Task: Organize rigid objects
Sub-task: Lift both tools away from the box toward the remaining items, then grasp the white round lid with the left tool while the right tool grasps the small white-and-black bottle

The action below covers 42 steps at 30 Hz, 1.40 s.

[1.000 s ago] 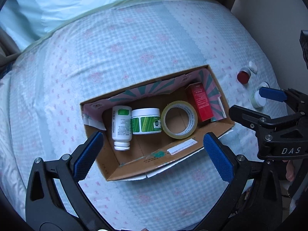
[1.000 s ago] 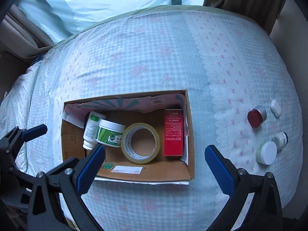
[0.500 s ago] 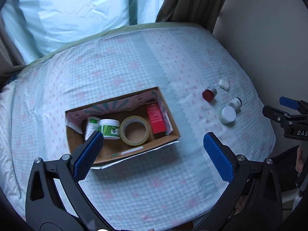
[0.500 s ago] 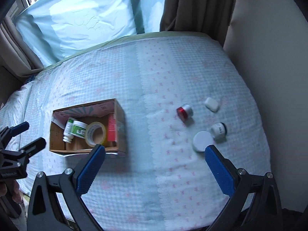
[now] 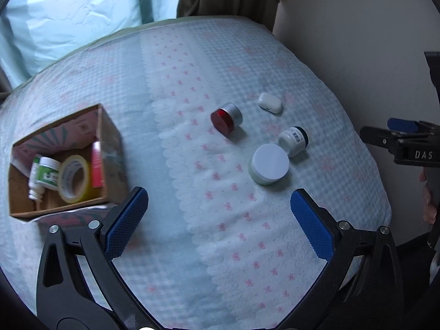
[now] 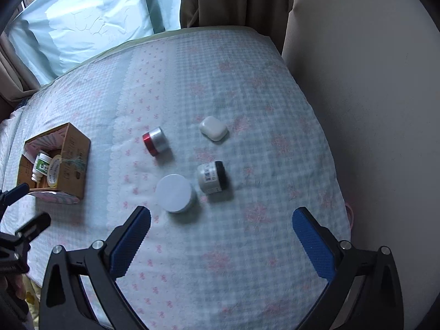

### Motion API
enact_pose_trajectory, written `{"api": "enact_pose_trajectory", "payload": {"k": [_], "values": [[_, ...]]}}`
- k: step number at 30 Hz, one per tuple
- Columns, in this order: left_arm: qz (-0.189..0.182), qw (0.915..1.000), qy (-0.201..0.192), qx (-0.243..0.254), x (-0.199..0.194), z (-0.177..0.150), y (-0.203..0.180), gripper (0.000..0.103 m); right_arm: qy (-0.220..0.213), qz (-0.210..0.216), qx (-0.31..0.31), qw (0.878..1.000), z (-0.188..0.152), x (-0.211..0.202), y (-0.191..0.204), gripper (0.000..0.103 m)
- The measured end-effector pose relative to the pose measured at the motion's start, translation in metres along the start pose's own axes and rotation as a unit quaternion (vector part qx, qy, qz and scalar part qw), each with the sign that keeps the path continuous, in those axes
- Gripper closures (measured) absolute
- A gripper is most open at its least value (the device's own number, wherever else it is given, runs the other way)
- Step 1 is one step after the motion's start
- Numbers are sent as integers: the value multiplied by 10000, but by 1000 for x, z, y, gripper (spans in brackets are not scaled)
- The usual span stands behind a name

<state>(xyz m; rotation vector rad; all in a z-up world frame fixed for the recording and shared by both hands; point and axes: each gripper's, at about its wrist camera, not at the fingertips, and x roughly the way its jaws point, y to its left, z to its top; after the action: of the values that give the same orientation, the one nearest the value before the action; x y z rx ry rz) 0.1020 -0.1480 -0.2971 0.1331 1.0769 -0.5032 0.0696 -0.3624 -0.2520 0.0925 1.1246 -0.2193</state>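
A cardboard box [image 5: 110, 148] [image 6: 74, 154] lies at the left of the bed, holding a white bottle, a green-labelled jar [image 5: 48, 172], a tape roll [image 5: 74, 178] and a red carton [image 5: 96, 163]. To its right lie a red-lidded silver jar [image 5: 227, 119] [image 6: 155, 143], a white earbud case [image 5: 270, 102] [image 6: 214, 128], a black-capped small jar [image 5: 293, 140] [image 6: 212, 177] and a white-lidded jar [image 5: 270, 163] [image 6: 176, 196]. My left gripper [image 5: 220, 220] is open and empty, hovering near the white-lidded jar. My right gripper [image 6: 221, 239] is open and empty, just in front of the jars.
The bed cover [image 6: 247, 96] is pale blue check with pink flowers and a white lace strip. A wall [image 6: 371, 82] borders the right side and brown curtains [image 6: 233, 0] hang behind. A pale blue covered window [image 5: 68, 13] stands at the back left.
Both grippers have pulled back from the box and swung right. The loose jars and earbud case now sit in the middle of both views, closer than before. Both grippers stayed open.
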Motion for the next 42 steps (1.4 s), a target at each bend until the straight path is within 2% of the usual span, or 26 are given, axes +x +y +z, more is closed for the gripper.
{"api": "enact_pose_trajectory", "payload": {"k": [2, 8, 11, 14, 17, 20, 23, 25, 27, 29, 31, 42], "values": [[-24, 10000, -9, 86, 33, -8, -19, 0, -153, 80, 3, 9999, -2, 19, -8, 0], [-284, 9995, 29, 109, 123, -18, -44, 0, -317, 173, -176, 9992, -1, 83, -7, 1], [-324, 9994, -67, 123, 155, -18, -54, 0, -343, 197, -282, 9988, 1, 111, -1, 1], [-293, 9990, -246, 219, 175, -18, -62, 0, -296, 269, -347, 9986, 1, 135, 3, 6], [-288, 9983, -340, 363, 188, -18, -68, 0, -233, 329, -373, 9985, 0, 152, 6, 8], [-228, 9976, -415, 500, 197, -17, -72, 3, -170, 352, -461, 9982, 1, 163, 9, 20], [-231, 9975, -405, 528, 204, -16, -72, 13, -116, 373, -507, 9979, 2, 172, 10, 22], [-216, 9974, -437, 540, 206, -14, -72, 17, -55, 432, -523, 9977, 3, 177, 11, 30], [-211, 9970, -477, 566, 207, -13, -73, 29, -31, 503, -529, 9973, 4, 181, 12, 35], [-270, 9964, -500, 627, 207, -12, -74, 35, -10, 586, -571, 9966, 5, 182, 14, 45], [-226, 9963, -511, 657, 207, -11, -74, 35, 12, 646, -619, 9960, 5, 183, 17, 52], [-270, 9969, -461, 582, 202, -9, -73, 36, 30, 708, -543, 9960, 8, 182, 16, 53]]}}
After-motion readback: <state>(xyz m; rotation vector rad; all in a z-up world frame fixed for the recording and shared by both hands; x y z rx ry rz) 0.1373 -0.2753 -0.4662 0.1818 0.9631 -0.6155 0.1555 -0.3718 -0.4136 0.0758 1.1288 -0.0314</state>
